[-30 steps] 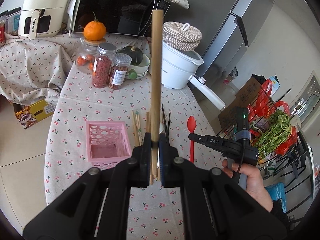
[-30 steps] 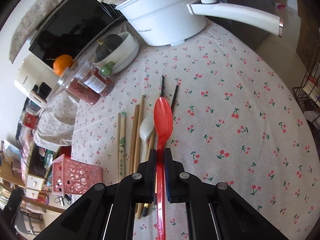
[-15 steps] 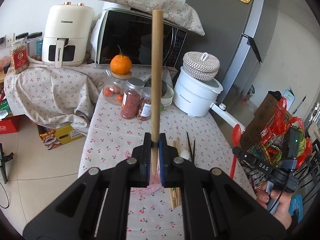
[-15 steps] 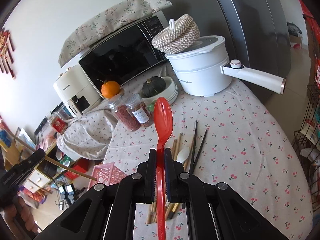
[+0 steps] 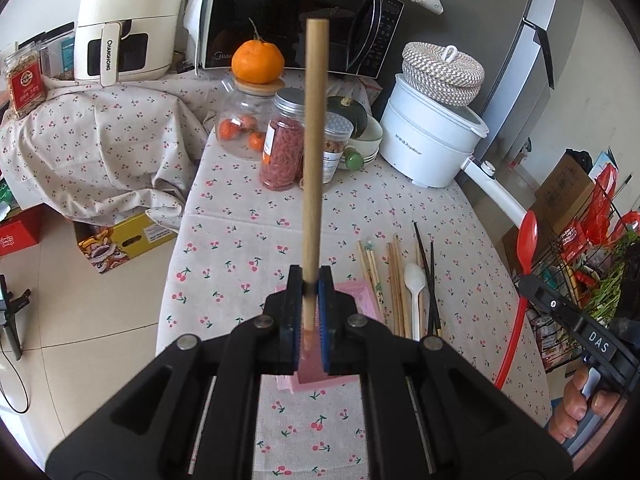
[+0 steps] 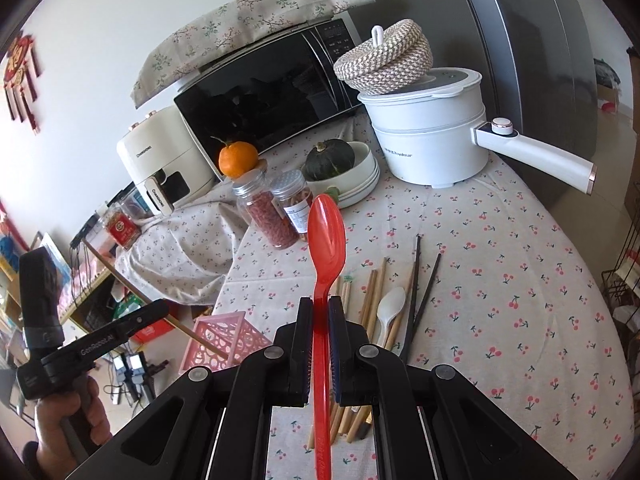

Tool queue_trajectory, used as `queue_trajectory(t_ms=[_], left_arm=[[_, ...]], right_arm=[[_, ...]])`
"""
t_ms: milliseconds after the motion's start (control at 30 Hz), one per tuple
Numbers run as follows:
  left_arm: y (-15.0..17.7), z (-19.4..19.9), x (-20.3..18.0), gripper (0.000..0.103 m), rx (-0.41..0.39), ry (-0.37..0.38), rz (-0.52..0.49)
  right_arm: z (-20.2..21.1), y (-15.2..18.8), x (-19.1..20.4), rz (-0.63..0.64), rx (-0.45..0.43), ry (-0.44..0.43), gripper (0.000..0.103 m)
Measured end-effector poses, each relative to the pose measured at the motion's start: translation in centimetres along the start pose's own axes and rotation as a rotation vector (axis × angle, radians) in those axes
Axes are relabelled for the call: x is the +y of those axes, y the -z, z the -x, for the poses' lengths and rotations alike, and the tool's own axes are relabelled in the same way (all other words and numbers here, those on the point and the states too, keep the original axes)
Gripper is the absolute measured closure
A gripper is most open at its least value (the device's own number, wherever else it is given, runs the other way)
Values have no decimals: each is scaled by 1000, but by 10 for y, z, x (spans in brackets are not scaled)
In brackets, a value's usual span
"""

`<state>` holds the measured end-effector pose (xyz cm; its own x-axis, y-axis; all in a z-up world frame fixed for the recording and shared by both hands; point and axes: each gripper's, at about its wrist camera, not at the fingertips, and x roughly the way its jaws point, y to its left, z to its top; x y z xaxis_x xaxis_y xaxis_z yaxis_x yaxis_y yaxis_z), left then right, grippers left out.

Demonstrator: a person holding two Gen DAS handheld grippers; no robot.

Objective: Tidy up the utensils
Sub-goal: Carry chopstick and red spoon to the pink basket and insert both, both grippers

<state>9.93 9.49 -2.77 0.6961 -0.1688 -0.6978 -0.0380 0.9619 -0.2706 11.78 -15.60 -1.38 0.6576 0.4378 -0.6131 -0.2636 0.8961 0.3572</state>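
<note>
My left gripper [image 5: 307, 280] is shut on a wooden chopstick [image 5: 314, 152] that points up and forward, held above the pink basket [image 5: 360, 294]. In the right wrist view the chopstick [image 6: 160, 312] has its lower end in the pink basket [image 6: 224, 340]. My right gripper [image 6: 320, 308] is shut on a red spoon [image 6: 325, 240], bowl up, held above the table. The red spoon also shows at the right of the left wrist view [image 5: 526, 240]. On the cloth lie several wooden chopsticks [image 6: 370, 296], a white spoon [image 6: 390, 308] and two black chopsticks [image 6: 424, 284].
At the back of the cherry-print table stand two jars [image 5: 286, 148], a glass jar with an orange on top [image 5: 258, 60], a bowl with a squash [image 6: 332, 160], a white electric pot [image 6: 432, 136], a microwave [image 5: 296, 12] and an air fryer [image 5: 128, 20]. A wire rack [image 5: 580, 248] stands on the right.
Both grippers lifted away from the table and came back lower. The red spoon was picked up off the cloth. The chopstick's lower end now reaches into the pink basket.
</note>
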Motion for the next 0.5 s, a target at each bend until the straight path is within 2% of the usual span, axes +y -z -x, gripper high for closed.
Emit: queue_trajectory(t_ms=[133,167,300,400,500], left_arm=[[-1,-9,4,94,-10,-13,1],[-1,-10,5,91,-4,-22,3],[-2,-6,9,67,2,-6,34],[-2,4,9,41,-14,-21,36],[0,13,12,29,-20,-30,27]], right_arm=[[-2,2,8,18,-7,-12,96],[-2,2,9,20,-9,-17,96],[0,0,19,14,-34,-44,96],[2,-4,30,6,-64,-75,96],[3,-8,46,11,-113,-92,96]])
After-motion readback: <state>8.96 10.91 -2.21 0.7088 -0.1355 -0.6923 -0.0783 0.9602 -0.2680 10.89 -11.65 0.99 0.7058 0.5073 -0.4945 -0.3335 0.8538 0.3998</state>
